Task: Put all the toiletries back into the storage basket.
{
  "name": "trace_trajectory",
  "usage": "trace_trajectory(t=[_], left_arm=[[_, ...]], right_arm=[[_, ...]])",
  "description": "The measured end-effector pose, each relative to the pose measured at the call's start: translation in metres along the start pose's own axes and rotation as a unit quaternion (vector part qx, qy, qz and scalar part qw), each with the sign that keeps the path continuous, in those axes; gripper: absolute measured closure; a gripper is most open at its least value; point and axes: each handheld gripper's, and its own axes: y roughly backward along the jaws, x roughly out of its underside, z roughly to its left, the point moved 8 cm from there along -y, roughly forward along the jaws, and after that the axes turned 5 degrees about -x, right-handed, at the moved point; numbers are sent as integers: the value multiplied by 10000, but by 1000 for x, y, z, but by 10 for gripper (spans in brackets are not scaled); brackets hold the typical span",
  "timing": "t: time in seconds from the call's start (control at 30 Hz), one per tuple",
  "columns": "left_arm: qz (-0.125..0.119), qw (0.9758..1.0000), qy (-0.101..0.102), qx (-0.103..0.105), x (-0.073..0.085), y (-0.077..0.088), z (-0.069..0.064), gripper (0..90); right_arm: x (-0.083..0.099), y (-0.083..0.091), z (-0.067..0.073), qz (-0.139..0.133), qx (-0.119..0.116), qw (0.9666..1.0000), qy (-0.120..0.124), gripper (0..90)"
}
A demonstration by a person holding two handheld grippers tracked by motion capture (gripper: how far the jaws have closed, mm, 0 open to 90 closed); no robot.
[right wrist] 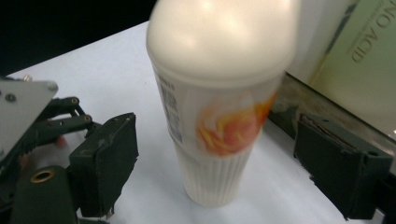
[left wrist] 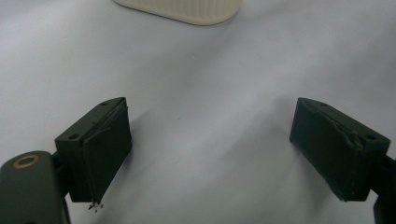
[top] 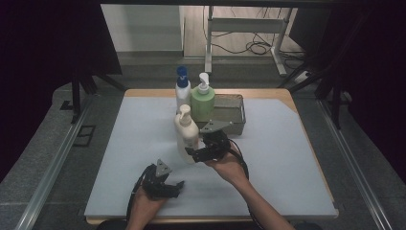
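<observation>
A cream pump bottle [top: 186, 134] with an orange swirl on its label stands upright on the grey mat [top: 287, 167], left of the middle. My right gripper [top: 195, 154] is beside its lower body, on its right. In the right gripper view the bottle [right wrist: 219, 116] stands between the jaws of that gripper [right wrist: 229, 172], which are open with a gap on each side. My left gripper [top: 174, 184] rests near the front edge, open and pointing right; between its jaws [left wrist: 210, 149] lies bare mat, with the bottle's base [left wrist: 187, 9] farther off.
Behind the cream bottle stand a green pump bottle [top: 203, 98] and a white bottle with a blue cap [top: 182, 91], next to a metal tray [top: 232, 115]. The tray's rim [right wrist: 299, 107] runs close to my right jaw. Dark curtains flank the table.
</observation>
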Motion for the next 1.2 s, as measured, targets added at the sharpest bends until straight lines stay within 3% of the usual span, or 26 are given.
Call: trace_trajectory(t=[0.43,0.63,0.83,1.2], left_arm=[[9,10000,2,0,0,0,0,123],[1,10000,3,2,0,0,0,123],[2,10000,4,2,0,0,0,123],[4,10000,4,-3,0,0,0,123]], right_arm=[[-17,-22,1,25,143,9999,33,192],[-21,-32,-2,61,332,9994,45,202],[-21,-38,-4,64,401,9992,-66,234],[-23,-41,-7,-19,668,9978,17,301]])
